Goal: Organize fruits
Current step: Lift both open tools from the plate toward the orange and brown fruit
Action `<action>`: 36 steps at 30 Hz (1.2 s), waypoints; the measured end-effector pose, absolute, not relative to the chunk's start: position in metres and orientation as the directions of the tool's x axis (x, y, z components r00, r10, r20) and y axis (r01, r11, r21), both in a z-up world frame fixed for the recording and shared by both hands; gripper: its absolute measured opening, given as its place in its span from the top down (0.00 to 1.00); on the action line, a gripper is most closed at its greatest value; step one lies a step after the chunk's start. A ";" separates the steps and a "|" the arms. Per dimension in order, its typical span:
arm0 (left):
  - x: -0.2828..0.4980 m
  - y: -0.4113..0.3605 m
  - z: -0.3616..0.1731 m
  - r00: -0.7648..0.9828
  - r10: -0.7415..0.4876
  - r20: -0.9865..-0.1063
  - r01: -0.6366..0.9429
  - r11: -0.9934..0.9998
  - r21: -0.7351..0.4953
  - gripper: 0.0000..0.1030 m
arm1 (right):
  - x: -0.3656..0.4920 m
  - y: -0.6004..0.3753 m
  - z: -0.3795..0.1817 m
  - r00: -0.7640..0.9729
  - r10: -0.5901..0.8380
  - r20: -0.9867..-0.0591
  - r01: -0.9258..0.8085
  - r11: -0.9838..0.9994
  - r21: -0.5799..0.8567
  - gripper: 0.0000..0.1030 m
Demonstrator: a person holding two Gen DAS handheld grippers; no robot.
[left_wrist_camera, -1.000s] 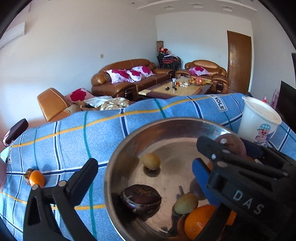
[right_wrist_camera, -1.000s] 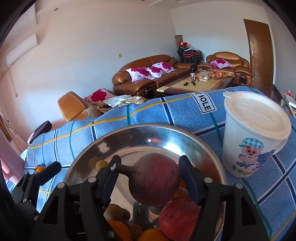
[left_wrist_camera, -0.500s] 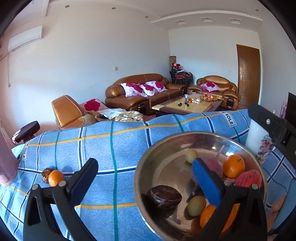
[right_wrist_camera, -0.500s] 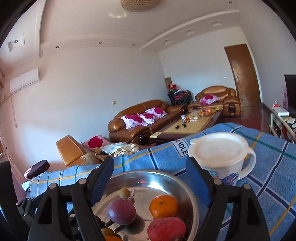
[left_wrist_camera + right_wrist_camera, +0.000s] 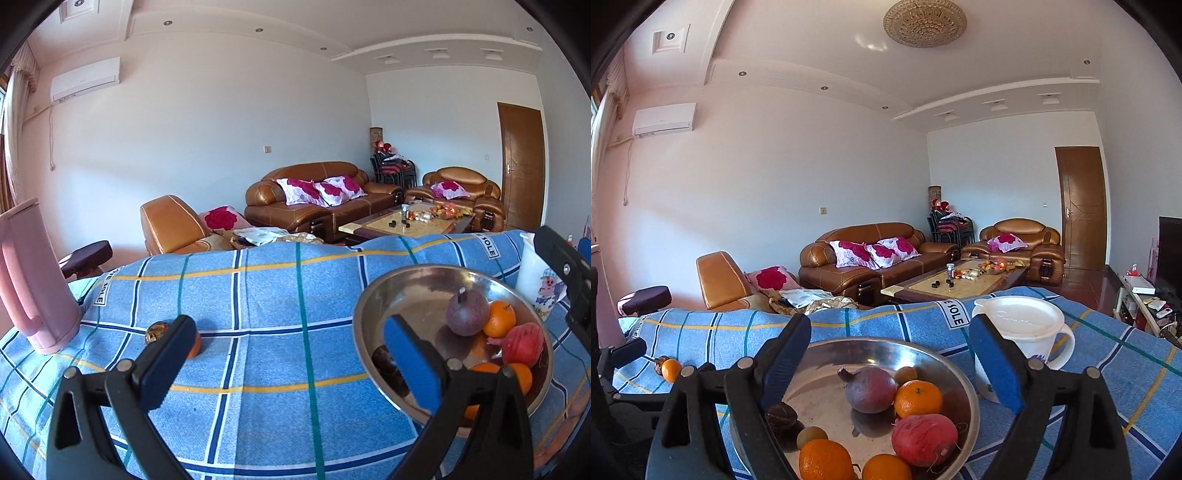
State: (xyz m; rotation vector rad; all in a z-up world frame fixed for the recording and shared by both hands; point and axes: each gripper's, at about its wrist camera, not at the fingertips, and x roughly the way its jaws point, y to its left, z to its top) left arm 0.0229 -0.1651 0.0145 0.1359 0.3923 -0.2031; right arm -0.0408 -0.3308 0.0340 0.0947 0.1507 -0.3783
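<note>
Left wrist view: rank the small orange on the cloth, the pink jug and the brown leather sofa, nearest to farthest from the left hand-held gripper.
1. Small orange on the blue checked cloth, just behind the left hand-held gripper's left finger.
2. Pink plastic jug, far left on the cloth.
3. Brown leather sofa, across the room.

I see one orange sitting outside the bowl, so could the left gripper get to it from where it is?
Probably yes. The left gripper is open and empty, and the orange lies on bare cloth just beyond one finger, beside a small brown fruit, with nothing in between.
</note>
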 end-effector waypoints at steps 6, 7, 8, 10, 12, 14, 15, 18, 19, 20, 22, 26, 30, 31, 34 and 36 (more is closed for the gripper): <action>0.008 -0.155 0.014 0.905 -0.192 -0.379 0.248 0.963 0.103 0.00 | -0.068 -0.330 0.030 0.907 -0.379 -0.181 0.399 0.913 0.087 0.14; 0.006 -0.152 0.014 0.906 -0.195 -0.376 0.249 0.963 0.102 0.00 | -0.071 -0.328 0.029 0.905 -0.382 -0.186 0.403 0.911 0.087 0.14; 0.004 -0.150 0.014 0.907 -0.195 -0.375 0.249 0.963 0.102 0.00 | -0.074 -0.326 0.029 0.903 -0.385 -0.189 0.405 0.910 0.084 0.14; -0.001 -0.146 0.014 0.905 -0.197 -0.378 0.250 0.963 0.097 0.00 | -0.080 -0.322 0.030 0.903 -0.388 -0.187 0.406 0.911 0.073 0.14; -0.004 -0.141 0.014 0.902 -0.202 -0.382 0.253 0.963 0.089 0.00 | -0.085 -0.316 0.030 0.902 -0.390 -0.184 0.405 0.912 0.056 0.14; -0.006 -0.135 0.014 0.900 -0.205 -0.385 0.255 0.964 0.081 0.00 | -0.091 -0.310 0.030 0.901 -0.391 -0.186 0.404 0.914 0.036 0.14; -0.008 -0.132 0.014 0.898 -0.210 -0.386 0.258 0.963 0.076 0.00 | -0.094 -0.306 0.030 0.902 -0.392 -0.183 0.404 0.914 0.030 0.14; -0.014 -0.125 0.014 0.895 -0.218 -0.390 0.264 0.962 0.069 0.00 | -0.103 -0.296 0.031 0.903 -0.400 -0.157 0.407 0.913 0.014 0.14; -0.016 -0.123 0.014 0.893 -0.221 -0.392 0.267 0.962 0.064 0.00 | -0.105 -0.294 0.031 0.903 -0.400 -0.160 0.407 0.913 0.012 0.14; -0.017 -0.120 0.014 0.892 -0.224 -0.394 0.267 0.962 0.060 0.00 | -0.105 -0.292 0.031 0.901 -0.399 -0.167 0.406 0.914 0.008 0.14; -0.019 -0.114 0.013 0.889 -0.227 -0.397 0.267 0.962 0.048 0.00 | -0.106 -0.289 0.030 0.896 -0.407 -0.180 0.414 0.910 -0.001 0.14; -0.021 -0.104 0.011 0.882 -0.233 -0.410 0.271 0.962 0.037 0.00 | -0.103 -0.288 0.027 0.890 -0.382 -0.249 0.402 0.915 0.033 0.14; -0.023 -0.096 0.011 0.882 -0.230 -0.410 0.270 0.962 0.042 0.00 | -0.106 -0.274 0.027 0.893 -0.386 -0.231 0.401 0.916 0.019 0.14; -0.023 -0.093 0.011 0.883 -0.229 -0.410 0.270 0.962 0.042 0.00 | -0.104 -0.271 0.026 0.895 -0.378 -0.237 0.394 0.919 0.022 0.14; -0.023 -0.084 0.010 0.882 -0.224 -0.415 0.265 0.963 0.042 0.00 | -0.099 -0.261 0.024 0.894 -0.370 -0.252 0.386 0.923 0.013 0.14; -0.021 -0.077 0.010 0.881 -0.220 -0.420 0.258 0.966 0.035 0.00 | -0.096 -0.255 0.024 0.896 -0.364 -0.253 0.381 0.924 0.018 0.14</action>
